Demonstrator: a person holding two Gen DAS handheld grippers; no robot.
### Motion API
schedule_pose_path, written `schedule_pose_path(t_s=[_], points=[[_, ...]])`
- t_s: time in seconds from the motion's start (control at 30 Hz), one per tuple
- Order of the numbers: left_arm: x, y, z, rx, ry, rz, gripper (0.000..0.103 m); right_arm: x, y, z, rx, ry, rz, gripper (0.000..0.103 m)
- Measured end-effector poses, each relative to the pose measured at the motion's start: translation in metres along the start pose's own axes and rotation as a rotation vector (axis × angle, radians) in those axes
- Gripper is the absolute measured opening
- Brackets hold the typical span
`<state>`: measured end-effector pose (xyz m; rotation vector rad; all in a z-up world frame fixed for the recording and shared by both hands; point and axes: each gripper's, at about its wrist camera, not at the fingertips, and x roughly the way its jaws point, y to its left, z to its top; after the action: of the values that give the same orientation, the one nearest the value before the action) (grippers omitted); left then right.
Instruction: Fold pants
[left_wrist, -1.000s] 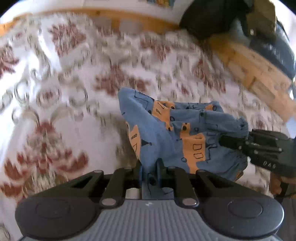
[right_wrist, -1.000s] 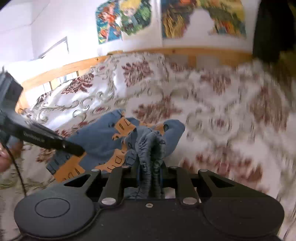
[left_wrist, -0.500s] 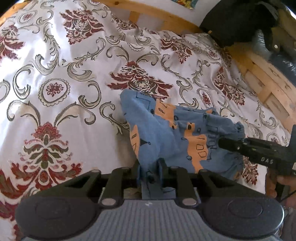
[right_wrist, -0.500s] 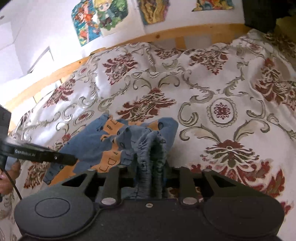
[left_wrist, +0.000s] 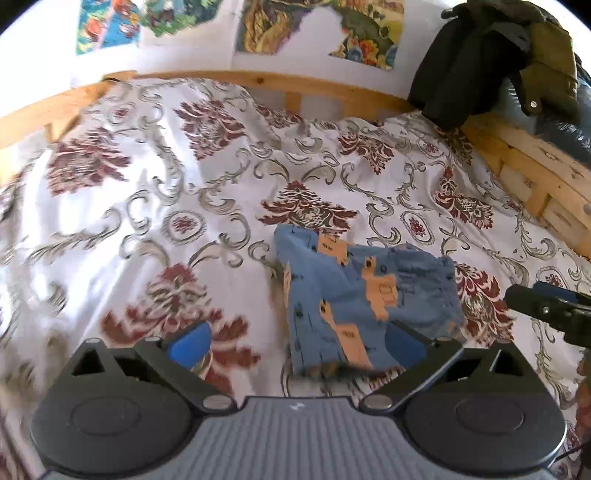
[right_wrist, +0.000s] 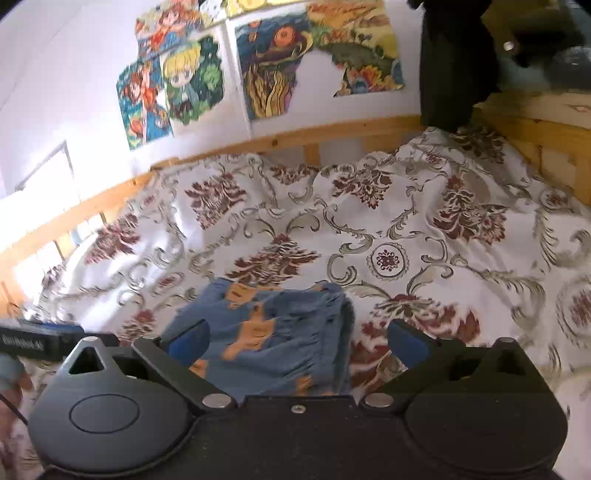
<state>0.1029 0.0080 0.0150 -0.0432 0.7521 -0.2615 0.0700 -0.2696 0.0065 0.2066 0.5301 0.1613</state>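
The blue pants with orange patches lie folded into a small square on the floral bedspread. My left gripper is open, just short of the bundle's near edge, with its right blue pad over the cloth corner. In the right wrist view the pants lie flat with the gathered waistband at their right side. My right gripper is open above their near edge and holds nothing. The right gripper's tip shows at the right edge of the left wrist view.
A wooden bed frame rims the far side and right side. Dark jackets hang over the far right corner. Posters cover the wall. The bedspread spreads wide around the pants.
Both grippers were shut on the pants and have opened and let go. The pants now lie flat on the bed, and both grippers have drawn back and tilted up.
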Motion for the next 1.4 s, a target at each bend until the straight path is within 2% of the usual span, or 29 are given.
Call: schedule_pose_path(t_s=[0.17,0.4,1.4], points=[[-0.034,-0.015,-0.032,0.044,-0.014,0.064,0.103,-0.041,0.016,-0.018,-0.015,-0.016,-0.011,0.102],[-0.056,-0.020,-0.057,0.061,-0.004,0.093,0.103,-0.061,0.030,-0.037,-0.072,0.021,-0.025,0.102],[-0.054,-0.013,-0.060,0.031,0.021,0.104,0.103,-0.061,0.034,-0.041,-0.091,0.021,-0.016,0.102]])
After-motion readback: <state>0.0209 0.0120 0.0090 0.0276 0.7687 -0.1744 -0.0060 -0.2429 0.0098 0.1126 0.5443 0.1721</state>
